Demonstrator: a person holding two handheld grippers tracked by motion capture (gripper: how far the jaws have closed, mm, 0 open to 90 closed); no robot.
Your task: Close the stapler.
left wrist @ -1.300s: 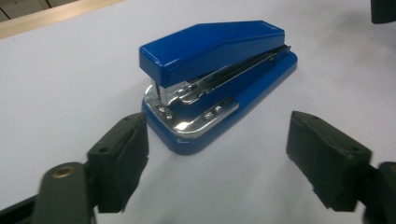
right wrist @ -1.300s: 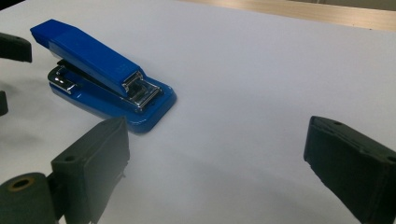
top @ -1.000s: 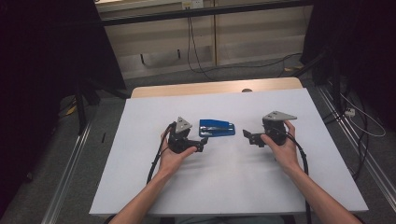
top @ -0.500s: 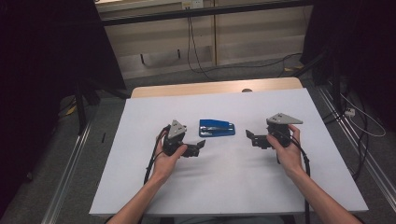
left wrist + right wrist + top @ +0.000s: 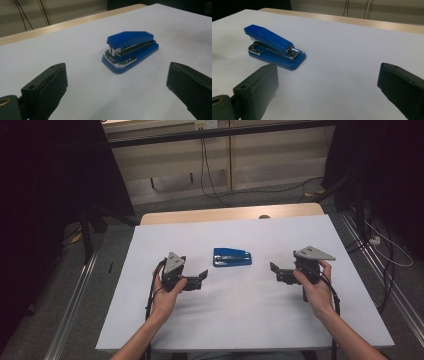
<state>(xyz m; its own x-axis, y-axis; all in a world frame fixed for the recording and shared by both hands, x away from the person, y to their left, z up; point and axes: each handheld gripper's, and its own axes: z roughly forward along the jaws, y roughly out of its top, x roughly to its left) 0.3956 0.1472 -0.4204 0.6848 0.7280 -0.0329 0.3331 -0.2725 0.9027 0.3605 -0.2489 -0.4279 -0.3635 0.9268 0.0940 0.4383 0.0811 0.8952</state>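
Two wide-jawed grippers, blue stapler [image 5: 232, 257] between, table [image 5: 250, 320] w/ nothing blocking.

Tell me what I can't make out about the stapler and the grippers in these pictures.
- Stapler, high view: too small to read any marking.
- Stapler's underside, all views: hidden against the white table cover.
- Left gripper, its own view: jaw tips cut off by the bottom edge.
- Right gripper: the same.
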